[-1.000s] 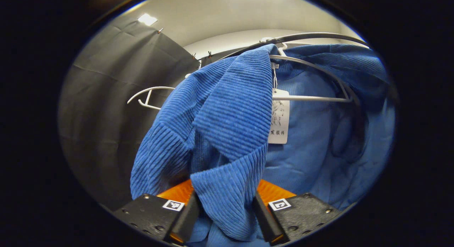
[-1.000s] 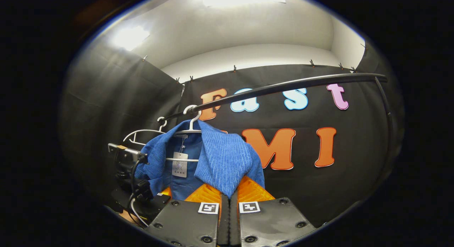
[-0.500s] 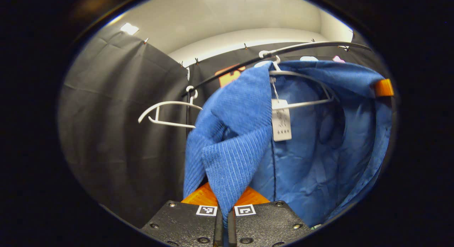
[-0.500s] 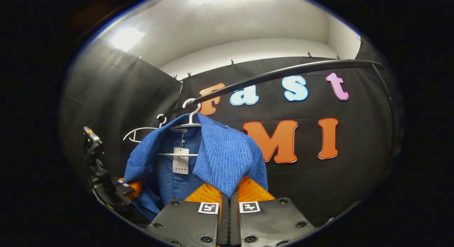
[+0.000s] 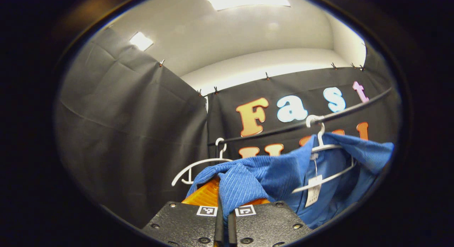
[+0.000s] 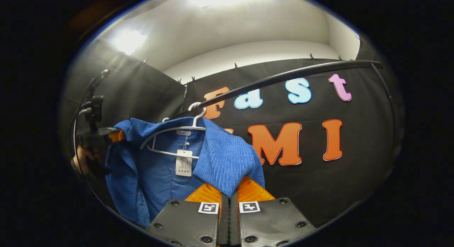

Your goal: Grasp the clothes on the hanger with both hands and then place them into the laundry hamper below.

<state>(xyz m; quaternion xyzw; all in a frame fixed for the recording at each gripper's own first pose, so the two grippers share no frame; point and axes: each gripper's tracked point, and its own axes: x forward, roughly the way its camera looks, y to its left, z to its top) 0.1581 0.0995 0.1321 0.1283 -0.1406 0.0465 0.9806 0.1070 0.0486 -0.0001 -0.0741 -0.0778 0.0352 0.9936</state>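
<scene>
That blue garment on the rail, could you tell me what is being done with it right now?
A person is taking the blue garment off its white hanger with two handheld grippers. The left gripper is shut on one side of it, drawn away from the hanger; the right gripper is shut on the other. The hanger's hook sits on the black rail. A second white hanger hangs bare.

— Near the bottom? Left gripper (image 5: 224, 218), fingers (image 5: 207, 195) pressed together on a fold of blue ribbed garment (image 5: 280, 172).
— Farther right? Rest of garment draped on white hanger (image 5: 328, 147), paper tag (image 5: 313, 194) dangling below.
— Above? Dark rail (image 5: 283, 128), hooked by that hanger and by bare white hanger (image 5: 200, 165) to the left.
</scene>
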